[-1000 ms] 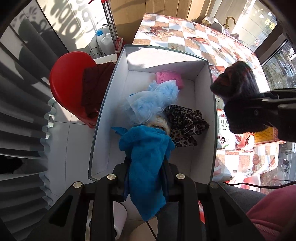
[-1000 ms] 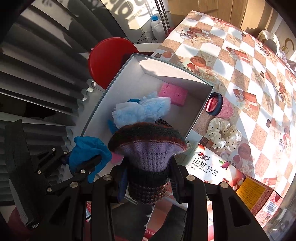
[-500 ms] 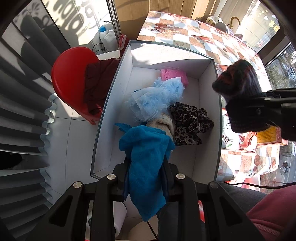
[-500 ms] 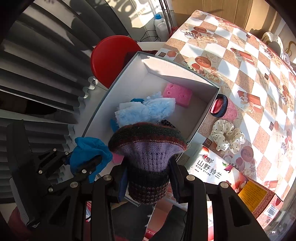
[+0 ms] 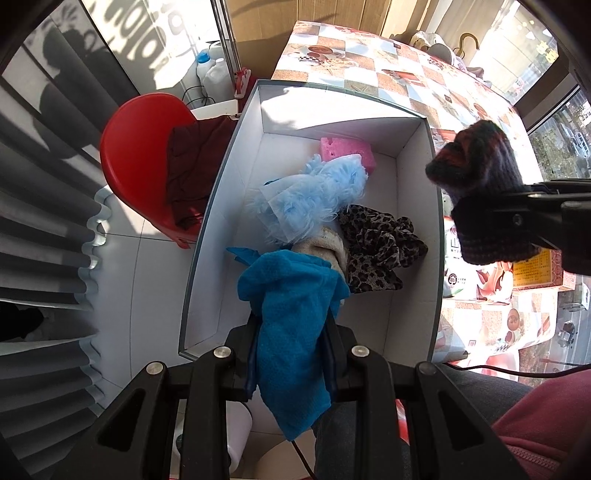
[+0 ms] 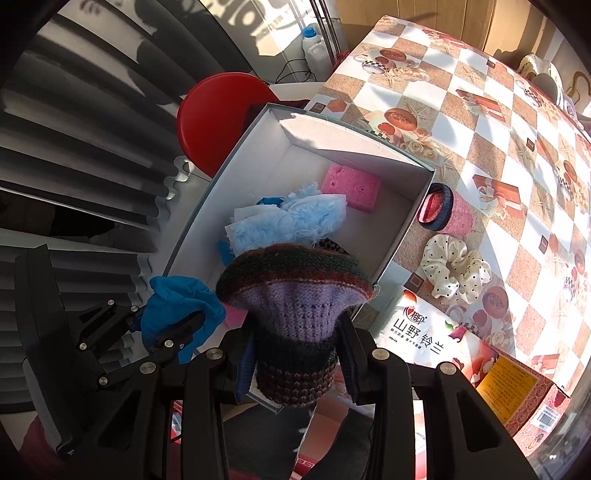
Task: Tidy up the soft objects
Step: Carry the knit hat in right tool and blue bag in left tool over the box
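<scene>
A home sunroom: patterned tablecloth [image 6: 461, 122], red plastic chair [image 5: 144, 158], pleated curtains [image 5: 40, 236], big windows [image 5: 554, 122].

Strong sunlight is pouring across the surface [image 6: 491, 122], which is wearing a checked cloth of white and tan squares printed with cups and roses. Grey pleated curtains [image 5: 40, 229] are hanging along the left side, their folds catching bright and dark bands. Beside them a red plastic chair [image 5: 136, 147] is standing on the pale tiled floor [image 5: 122, 280], with a dark maroon cloth [image 5: 192, 162] lying over its seat. White plastic jugs [image 5: 210, 70] are sitting on the floor near a brown cardboard panel [image 5: 306, 14]. At the far right a window [image 5: 561, 122] is showing trees and parked cars outside.
</scene>
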Motion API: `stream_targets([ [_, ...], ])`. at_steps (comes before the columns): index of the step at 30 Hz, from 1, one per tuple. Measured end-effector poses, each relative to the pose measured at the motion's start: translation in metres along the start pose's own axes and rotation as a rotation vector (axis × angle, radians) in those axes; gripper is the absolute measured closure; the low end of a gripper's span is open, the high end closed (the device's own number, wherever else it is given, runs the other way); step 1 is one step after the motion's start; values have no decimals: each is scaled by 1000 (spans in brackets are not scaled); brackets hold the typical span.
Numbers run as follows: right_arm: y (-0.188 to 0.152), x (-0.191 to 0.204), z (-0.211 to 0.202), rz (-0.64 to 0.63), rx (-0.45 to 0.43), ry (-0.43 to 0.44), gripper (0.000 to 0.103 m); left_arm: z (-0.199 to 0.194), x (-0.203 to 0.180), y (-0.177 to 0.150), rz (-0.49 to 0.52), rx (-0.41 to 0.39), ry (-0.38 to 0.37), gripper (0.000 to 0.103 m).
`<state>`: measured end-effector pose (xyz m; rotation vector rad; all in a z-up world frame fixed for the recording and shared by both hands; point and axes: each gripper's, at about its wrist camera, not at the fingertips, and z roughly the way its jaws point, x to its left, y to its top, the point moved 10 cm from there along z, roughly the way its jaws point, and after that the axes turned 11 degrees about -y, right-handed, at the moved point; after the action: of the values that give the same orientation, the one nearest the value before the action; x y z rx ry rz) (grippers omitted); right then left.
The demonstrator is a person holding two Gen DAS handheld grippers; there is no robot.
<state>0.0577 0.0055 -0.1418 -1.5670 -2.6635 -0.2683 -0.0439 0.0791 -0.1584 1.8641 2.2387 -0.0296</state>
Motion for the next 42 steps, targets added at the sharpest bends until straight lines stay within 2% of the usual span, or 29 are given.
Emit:
stream_targets([
  [6,-1,-2,2,10,4,2,63,6,4,-1,0,24,6,73],
  [42,3,-2,3,25,-5,28,63,13,-4,1,28,50,11,72],
])
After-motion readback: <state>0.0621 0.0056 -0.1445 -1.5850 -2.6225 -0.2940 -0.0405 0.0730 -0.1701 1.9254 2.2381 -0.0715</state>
